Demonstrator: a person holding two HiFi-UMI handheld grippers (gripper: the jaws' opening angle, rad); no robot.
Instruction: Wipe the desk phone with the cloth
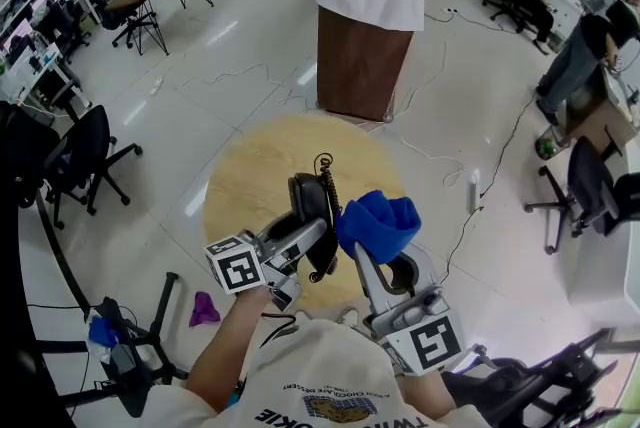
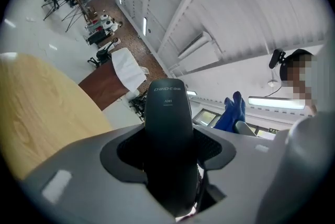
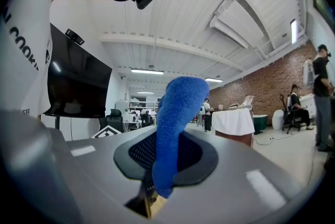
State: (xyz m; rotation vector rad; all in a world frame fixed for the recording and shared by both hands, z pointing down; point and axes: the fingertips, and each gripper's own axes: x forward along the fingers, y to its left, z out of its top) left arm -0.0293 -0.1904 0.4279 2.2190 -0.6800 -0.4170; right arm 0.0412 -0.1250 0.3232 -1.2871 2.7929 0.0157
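A black phone handset (image 1: pixel 313 212) is held up over the round wooden table (image 1: pixel 245 178), with my left gripper (image 1: pixel 308 238) shut on it. In the left gripper view the handset (image 2: pixel 167 129) stands upright between the two pads of the left gripper (image 2: pixel 169 157). Its coiled cord (image 1: pixel 328 178) curls up behind it. My right gripper (image 1: pixel 368 254) is shut on a bunched blue cloth (image 1: pixel 378 222), which sits just to the right of the handset and close to it. The cloth (image 3: pixel 175 118) sticks up from the right gripper (image 3: pixel 165 163). No phone base is in view.
A brown cabinet draped with a white sheet (image 1: pixel 365 31) stands beyond the table. Office chairs (image 1: pixel 85 156) are at the left and right. A purple rag (image 1: pixel 203 308) and cables lie on the floor. People sit at desks at the far right (image 1: pixel 585 51).
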